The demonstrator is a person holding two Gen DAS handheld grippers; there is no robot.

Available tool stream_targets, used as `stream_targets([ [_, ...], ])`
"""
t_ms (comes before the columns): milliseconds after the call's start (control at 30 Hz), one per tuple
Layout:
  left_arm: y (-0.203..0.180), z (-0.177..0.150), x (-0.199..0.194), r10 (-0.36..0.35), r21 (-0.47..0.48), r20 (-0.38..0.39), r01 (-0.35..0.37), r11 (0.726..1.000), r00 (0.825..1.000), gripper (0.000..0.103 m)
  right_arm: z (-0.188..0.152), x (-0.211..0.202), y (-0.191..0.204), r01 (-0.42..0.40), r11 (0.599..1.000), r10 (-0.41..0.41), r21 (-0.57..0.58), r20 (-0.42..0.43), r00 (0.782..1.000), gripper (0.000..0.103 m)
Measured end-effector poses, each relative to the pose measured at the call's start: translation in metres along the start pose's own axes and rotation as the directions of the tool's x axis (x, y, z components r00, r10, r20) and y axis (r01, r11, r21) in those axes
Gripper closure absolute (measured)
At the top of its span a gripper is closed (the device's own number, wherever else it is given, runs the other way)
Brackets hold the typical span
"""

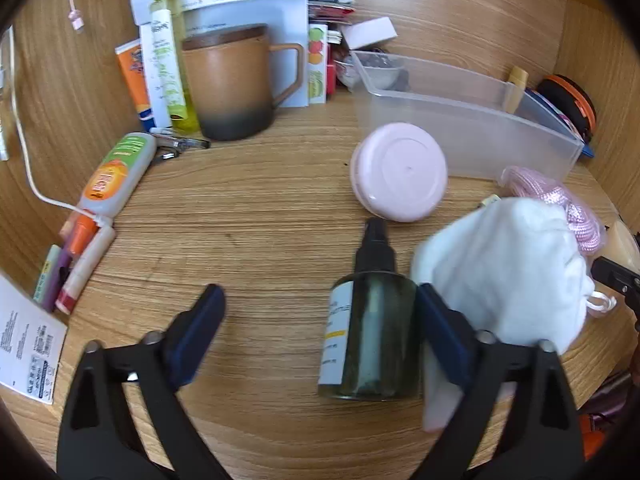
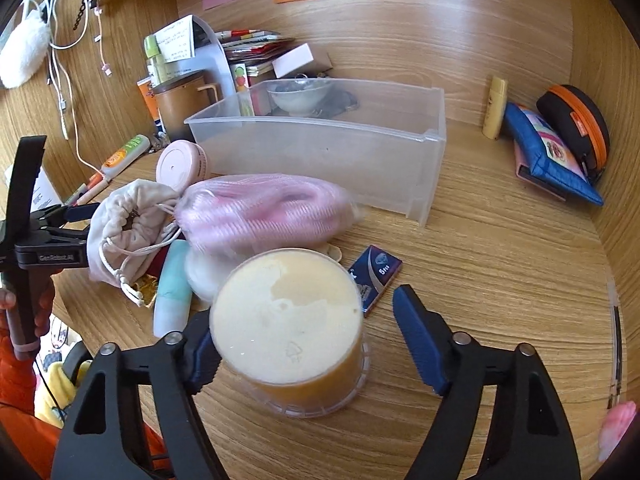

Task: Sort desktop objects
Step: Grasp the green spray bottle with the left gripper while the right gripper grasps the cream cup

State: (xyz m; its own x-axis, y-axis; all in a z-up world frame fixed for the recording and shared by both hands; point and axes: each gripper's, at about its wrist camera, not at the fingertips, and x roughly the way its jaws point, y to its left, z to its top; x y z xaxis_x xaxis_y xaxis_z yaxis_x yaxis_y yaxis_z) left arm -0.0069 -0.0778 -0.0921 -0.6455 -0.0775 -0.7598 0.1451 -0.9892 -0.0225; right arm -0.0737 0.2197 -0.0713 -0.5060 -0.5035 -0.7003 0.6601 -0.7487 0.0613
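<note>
Both grippers are pitched steeply down at the desk (image 1: 260, 208). The left gripper (image 1: 320, 320) is spread wide; the spray bottle (image 1: 370, 332) lies by its right finger, nozzle pointing far. The right gripper (image 2: 304, 336) stands apart around the upright cream jar (image 2: 288, 328), only its left pad touching. A white pouch (image 1: 508, 268) crowds the bottle's right.

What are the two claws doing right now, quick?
Left claw: open, the dark spray bottle lies between its fingers, not gripped.
Right claw: open around the yellow jar, not squeezing it.
</note>
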Motion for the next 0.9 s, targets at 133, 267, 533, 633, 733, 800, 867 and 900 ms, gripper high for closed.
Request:
stream_targets([
  [133, -0.002, -0.001, 0.003, -0.001, -0.005, 0.0, 0.001, 1.0, 1.0, 0.024, 0.0, -0.001, 0.003, -0.017, 1.0, 0.017, -0.011, 0.005, 1.0, 0.049],
  [267, -0.003, -0.004, 0.004, 0.004, -0.003, 0.002, -0.004, 1.0, 1.0, 0.034, 0.0, -0.003, 0.003, -0.009, 1.0, 0.009, -0.019, 0.007, 1.0, 0.049],
  [533, -0.006, -0.008, 0.003, 0.037, -0.003, 0.03, -0.037, 0.999, 0.999, 0.04, -0.002, -0.005, -0.003, -0.008, 1.0, 0.008, -0.003, 0.003, 1.0, 0.049],
  [633, -0.008, -0.008, 0.003, 0.052, -0.011, 0.04, -0.052, 0.999, 0.998, 0.049, -0.003, -0.007, -0.007, -0.005, 1.0, 0.005, 0.007, -0.001, 1.0, 0.049],
  [733, -0.011, -0.008, 0.003, 0.052, -0.012, 0.047, -0.051, 0.999, 0.998, 0.059, -0.003, -0.009, -0.013, -0.012, 1.0, 0.012, 0.028, -0.004, 1.0, 0.049],
  [800, -0.011, -0.008, 0.003, 0.057, -0.015, 0.05, -0.056, 0.998, 0.997, 0.062, -0.003, -0.011, -0.019, -0.023, 0.999, 0.023, 0.048, -0.006, 1.0, 0.049],
  [867, -0.012, -0.008, 0.002, 0.08, -0.02, 0.056, -0.079, 0.997, 0.995, 0.062, -0.002, -0.013, -0.023, -0.021, 0.998, 0.022, 0.061, -0.005, 1.0, 0.049],
  [900, -0.012, -0.009, 0.002, 0.088, -0.031, 0.059, -0.086, 0.996, 0.994, 0.062, -0.002, -0.014, -0.025, -0.018, 0.998, 0.018, 0.063, -0.002, 1.0, 0.049],
])
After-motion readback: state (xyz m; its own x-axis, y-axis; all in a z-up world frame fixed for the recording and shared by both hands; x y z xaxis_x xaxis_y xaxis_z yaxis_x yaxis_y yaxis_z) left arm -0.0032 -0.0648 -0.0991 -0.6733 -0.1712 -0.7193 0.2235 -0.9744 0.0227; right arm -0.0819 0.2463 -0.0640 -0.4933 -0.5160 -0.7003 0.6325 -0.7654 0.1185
